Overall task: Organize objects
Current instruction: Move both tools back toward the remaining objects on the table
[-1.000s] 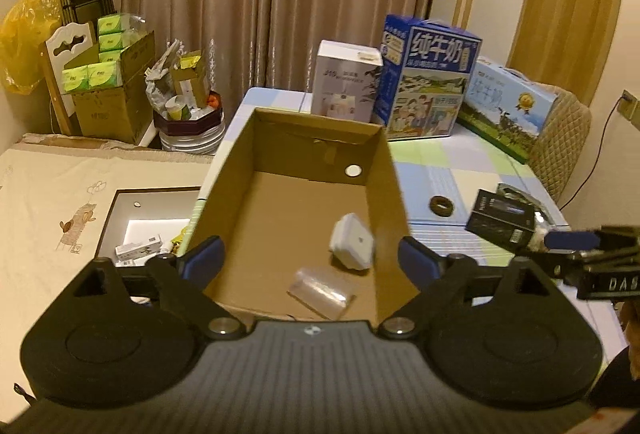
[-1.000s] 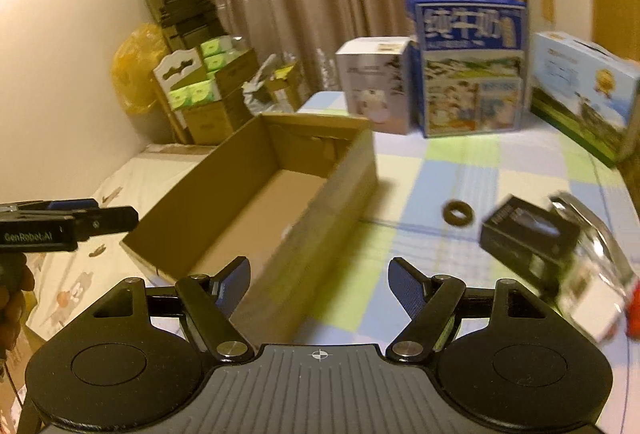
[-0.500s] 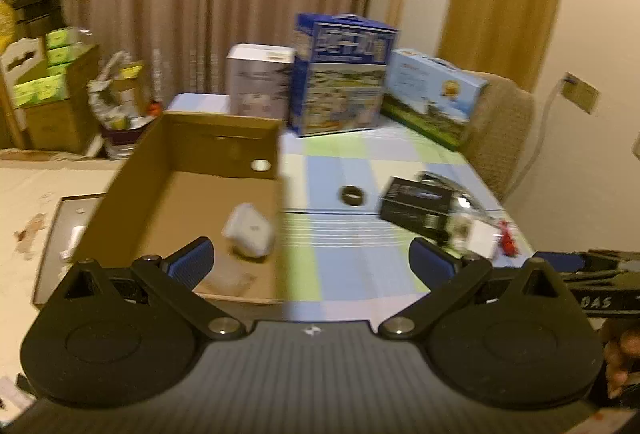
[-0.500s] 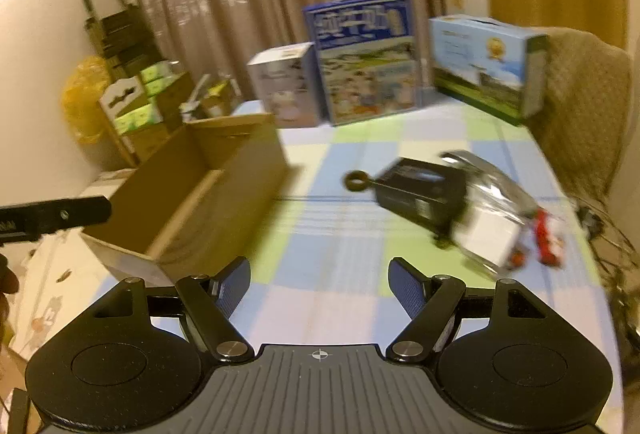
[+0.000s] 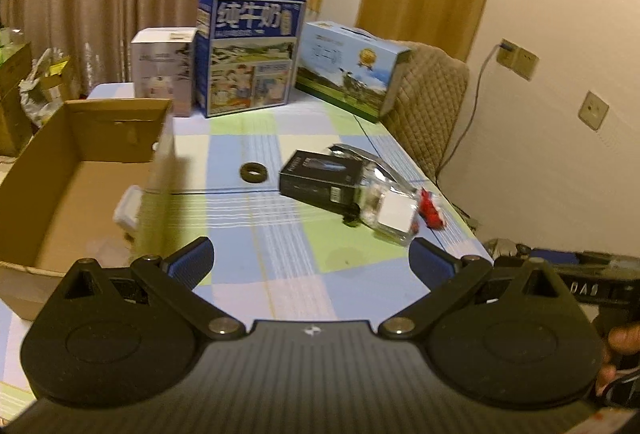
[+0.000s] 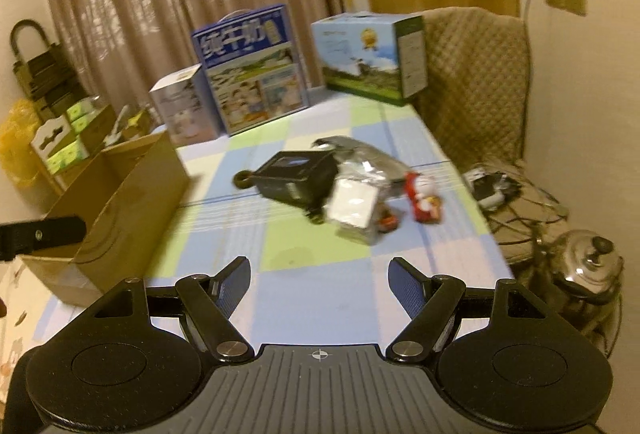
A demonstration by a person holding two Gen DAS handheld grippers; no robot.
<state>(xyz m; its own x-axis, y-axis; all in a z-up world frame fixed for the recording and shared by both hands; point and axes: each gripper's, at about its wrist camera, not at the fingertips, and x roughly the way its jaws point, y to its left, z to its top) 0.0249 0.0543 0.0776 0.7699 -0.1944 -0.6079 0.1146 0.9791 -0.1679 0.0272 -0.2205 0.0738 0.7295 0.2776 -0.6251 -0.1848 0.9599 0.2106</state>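
Both grippers are hovering empty over the tabletop (image 5: 280,138), jaws wide apart.

I am looking from the left gripper (image 5: 310,260) and the right gripper (image 6: 320,278) at the pile still waiting outside the cardboard box (image 5: 72,178): a black box (image 5: 320,176), a clear plastic packet (image 6: 356,202) leaning on it, a small red toy (image 6: 424,196) just beside that, and a dark ring (image 5: 253,172) lying apart nearer the cardboard box. I am judging the black box stiff and light, best taken across its short sides; the packet looks crinkly and slippery, so I would be pinching it at the white card inside. The ring is lying low and flat, needing a grip across its outer rim.
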